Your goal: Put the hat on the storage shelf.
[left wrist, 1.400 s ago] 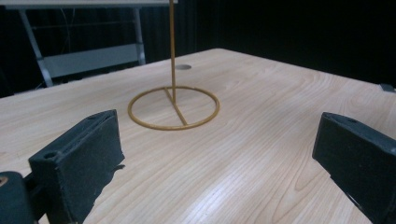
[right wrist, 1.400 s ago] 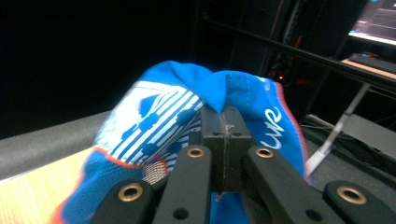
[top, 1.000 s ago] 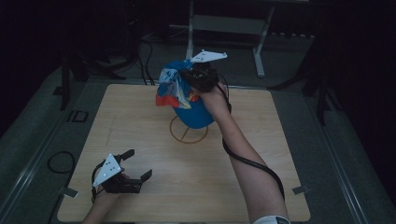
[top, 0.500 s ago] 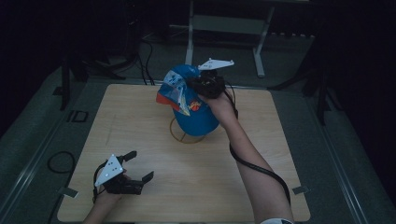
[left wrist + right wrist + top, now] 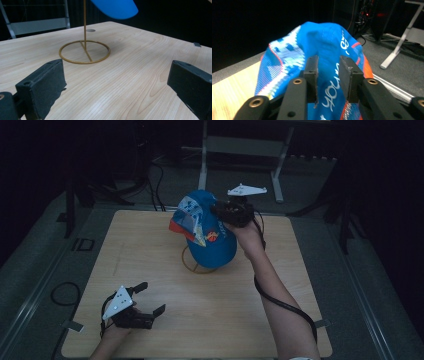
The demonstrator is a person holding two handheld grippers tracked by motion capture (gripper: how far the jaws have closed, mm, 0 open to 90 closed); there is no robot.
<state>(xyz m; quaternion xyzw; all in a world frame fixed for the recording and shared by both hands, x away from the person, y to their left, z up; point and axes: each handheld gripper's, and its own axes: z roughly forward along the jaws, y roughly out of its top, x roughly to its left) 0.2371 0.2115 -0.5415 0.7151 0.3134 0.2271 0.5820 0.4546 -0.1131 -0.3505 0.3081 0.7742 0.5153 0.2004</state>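
Note:
A blue cap (image 5: 207, 232) with white lettering and an orange-edged brim hangs in the air over the far middle of the wooden table (image 5: 150, 245). My right gripper (image 5: 220, 211) is shut on a fold of the cap's fabric (image 5: 328, 62), with the cloth pinched between its pads. Under the cap stands a gold wire stand (image 5: 197, 262) with a ring base and a thin upright post (image 5: 85, 25). The cap's blue edge (image 5: 115, 8) hovers beside that post's upper part. My left gripper (image 5: 149, 300) rests low at the table's near left, open, with nothing between its pads (image 5: 42, 83).
A small round hole (image 5: 90, 30) lies in the tabletop beyond the stand. A metal frame (image 5: 240, 145) stands on the floor behind the table. Cables (image 5: 160, 175) trail over the dark floor at the back left. The table's near right edge (image 5: 197, 44) drops off close by.
My right gripper has lifted the cap up and slightly right, off the top of the stand. The left gripper has stayed put.

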